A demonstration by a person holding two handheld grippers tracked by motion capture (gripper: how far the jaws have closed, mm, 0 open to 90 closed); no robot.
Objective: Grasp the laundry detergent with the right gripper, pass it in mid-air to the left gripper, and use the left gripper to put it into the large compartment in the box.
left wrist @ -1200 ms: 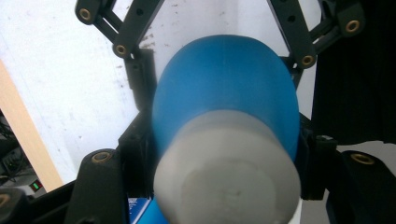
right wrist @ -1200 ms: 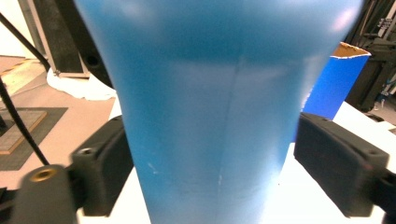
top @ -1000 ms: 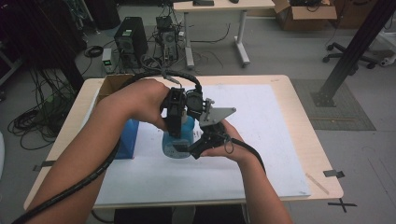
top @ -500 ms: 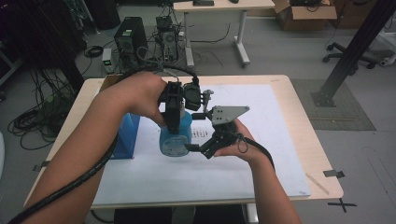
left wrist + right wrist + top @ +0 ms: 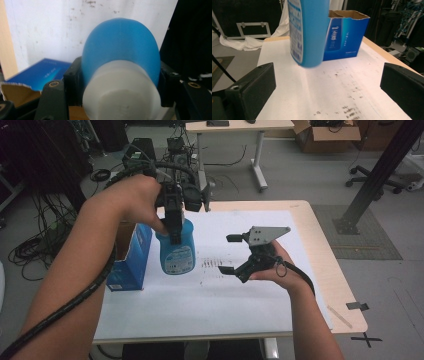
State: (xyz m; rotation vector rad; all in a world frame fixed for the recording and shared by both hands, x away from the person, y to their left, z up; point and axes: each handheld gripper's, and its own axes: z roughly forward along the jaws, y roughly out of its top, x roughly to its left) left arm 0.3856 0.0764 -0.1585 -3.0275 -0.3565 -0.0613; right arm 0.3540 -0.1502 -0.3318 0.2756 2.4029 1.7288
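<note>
A blue bottle [image 5: 176,251] with a printed label hangs just above the white sheet, upright. My left gripper [image 5: 172,227] is shut on its top; in the left gripper view the jaws clamp either side of the blue shoulder [image 5: 122,50] and the white cap [image 5: 122,95]. My right gripper [image 5: 227,254] stands open to the bottle's right, well apart from it. In the right gripper view its wide-set jaws [image 5: 327,85] have nothing between them, and the bottle [image 5: 308,32] hangs ahead of them.
An open blue carton [image 5: 131,255] stands on the table's left side, just behind the bottle [image 5: 344,35]. A white sheet [image 5: 240,305] with dark smudges covers the wooden table [image 5: 320,245]. Cables, desks and a chair are on the floor beyond.
My left gripper has lifted the bottle off the sheet and carried it back. The right gripper has drawn away from the bottle to the right.
</note>
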